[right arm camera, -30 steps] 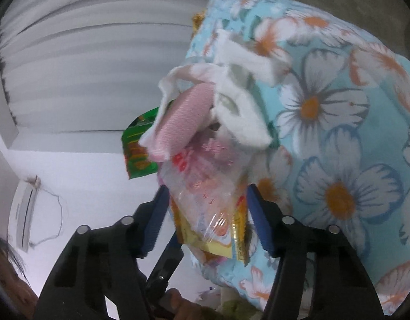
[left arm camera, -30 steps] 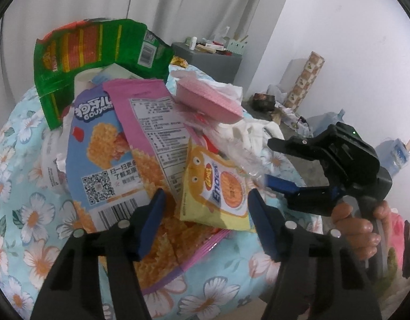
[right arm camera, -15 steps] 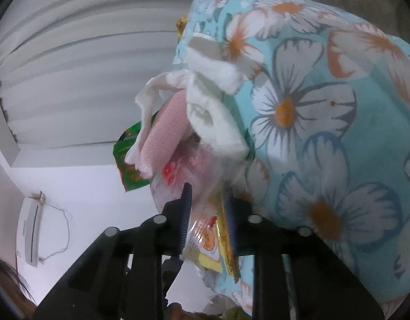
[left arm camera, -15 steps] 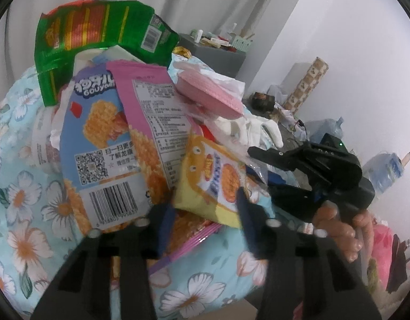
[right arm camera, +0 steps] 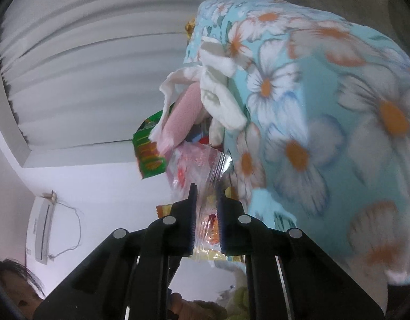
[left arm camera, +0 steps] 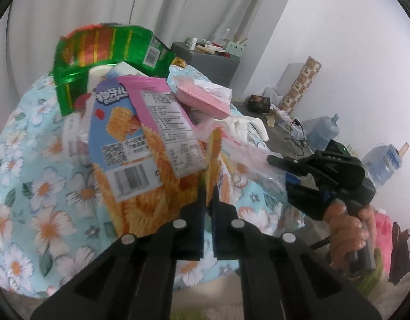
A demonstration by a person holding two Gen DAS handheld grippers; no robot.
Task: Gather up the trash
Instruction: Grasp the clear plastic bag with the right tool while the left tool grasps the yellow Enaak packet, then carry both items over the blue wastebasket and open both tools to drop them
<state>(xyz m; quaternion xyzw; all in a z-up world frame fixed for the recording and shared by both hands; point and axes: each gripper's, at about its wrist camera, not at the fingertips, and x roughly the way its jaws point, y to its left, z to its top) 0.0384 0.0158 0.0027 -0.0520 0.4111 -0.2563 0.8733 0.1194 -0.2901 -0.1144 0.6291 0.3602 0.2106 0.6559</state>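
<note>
A heap of wrappers lies on a flowered blue cloth (left arm camera: pixel 31 186): a green wrapper (left arm camera: pixel 106 45), a blue and pink snack bag (left arm camera: pixel 141 144), a pink pack (left arm camera: pixel 202 96) and white tissue (right arm camera: pixel 220 98). My left gripper (left arm camera: pixel 208 194) is shut on a yellow snack packet (left arm camera: pixel 214 154), which stands edge-on between the pads. My right gripper (right arm camera: pixel 206 202) points up at the heap's side. Its jaws are closing on a clear plastic wrapper (right arm camera: pixel 202 160) that fills the narrow gap. In the left wrist view the right gripper (left arm camera: pixel 284 170) holds that clear plastic wrapper (left arm camera: pixel 247 157).
A person's hand (left arm camera: pixel 346 224) grips the right tool. Behind the heap stand a grey cabinet (left arm camera: pixel 205 61), a patterned roll (left arm camera: pixel 300 85) and two water jugs (left arm camera: pixel 322 133) by the white wall. Cables and small litter lie on the floor. White curtains hang behind.
Both grippers went from open to closed: the left on the yellow packet, the right on the clear wrapper. The yellow packet turned edge-on, and the heap shifted right in the left view.
</note>
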